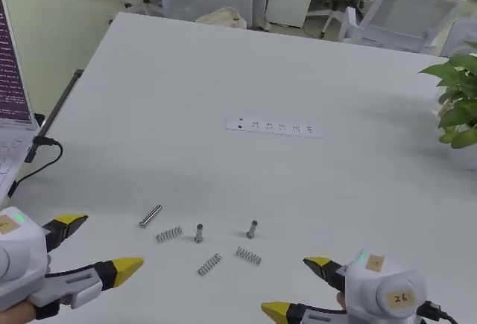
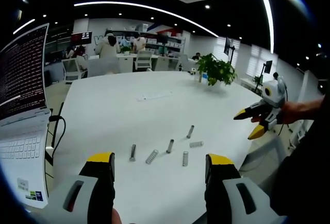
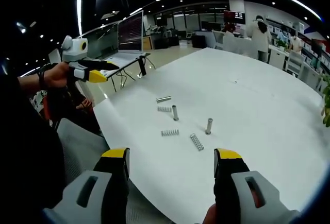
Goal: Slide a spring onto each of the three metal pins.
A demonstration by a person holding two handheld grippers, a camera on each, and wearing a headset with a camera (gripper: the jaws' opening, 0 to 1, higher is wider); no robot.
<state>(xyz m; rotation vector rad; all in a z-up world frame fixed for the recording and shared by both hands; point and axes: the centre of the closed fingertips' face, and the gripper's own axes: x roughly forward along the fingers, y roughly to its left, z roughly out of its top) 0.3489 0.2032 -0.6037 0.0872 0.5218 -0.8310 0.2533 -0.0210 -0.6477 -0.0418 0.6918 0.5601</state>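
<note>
white table (image 1: pixel 298 78), office chairs (image 1: pixel 417 15), ceiling lights (image 2: pixel 103 2)

Head cam: high, facing fwd and down over white table (image 1: pixel 223 78); pins (image 1: pixel 199 232) and springs (image 1: pixel 209 264) near frame bottom. Left gripper cam: low at table edge, facing across; right gripper (image 2: pixel 248 124) at its right. Right gripper cam: same; left gripper (image 3: pixel 102 71) at its left. All 3 share pins, springs.

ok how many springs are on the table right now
3, all loose on the table. One spring lies between the lying pin and an upright pin, a second spring nearer the person, a third spring by the other upright pin. None looks hidden.
</note>
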